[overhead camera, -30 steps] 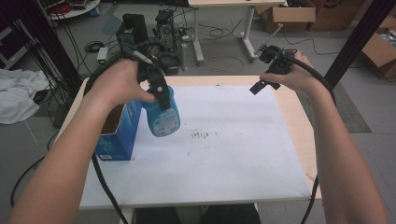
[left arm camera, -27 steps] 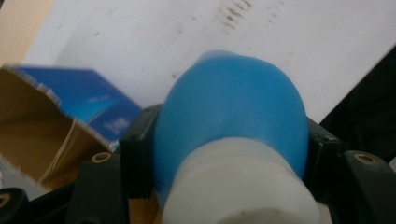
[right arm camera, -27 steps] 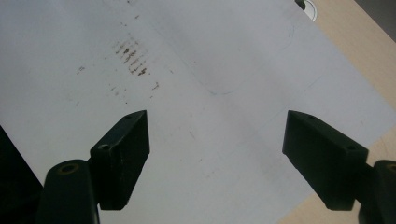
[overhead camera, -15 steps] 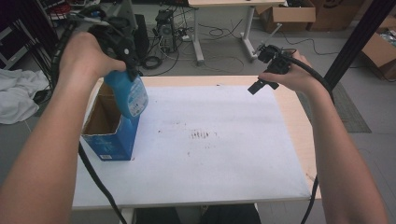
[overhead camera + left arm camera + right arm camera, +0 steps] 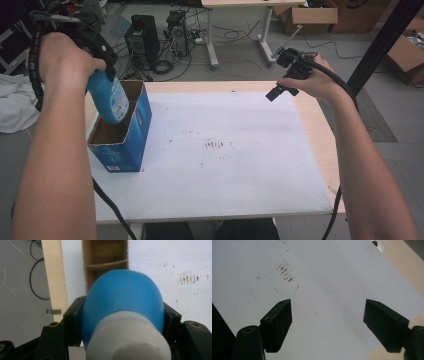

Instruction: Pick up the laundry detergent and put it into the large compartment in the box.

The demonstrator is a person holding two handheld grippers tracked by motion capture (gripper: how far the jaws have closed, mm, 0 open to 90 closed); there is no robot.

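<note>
A blue plastic bottle (image 5: 111, 100) with a white cap hangs tilted over an open blue cardboard box (image 5: 122, 145), its base dipping into the box's mouth. My left gripper (image 5: 102, 75) is shut on the bottle's upper part. In the left gripper view the bottle (image 5: 122, 297) sits between the two black jaws of the left gripper (image 5: 122, 322), with the box's brown inside (image 5: 107, 257) below it. My right gripper (image 5: 280, 90) hovers over the table's far right corner; in the right gripper view the right gripper (image 5: 328, 320) stands open and holds nothing.
A white mat (image 5: 225, 175) covers most of the wooden table (image 5: 320, 135) and has brown smudges (image 5: 214, 145) near its middle. The box stands at the mat's left edge. Computers, cables and cardboard boxes lie on the floor beyond the table.
My left hand has carried the bottle leftward and upward from above the mat to over the box's opening. The right hand has stayed put.
</note>
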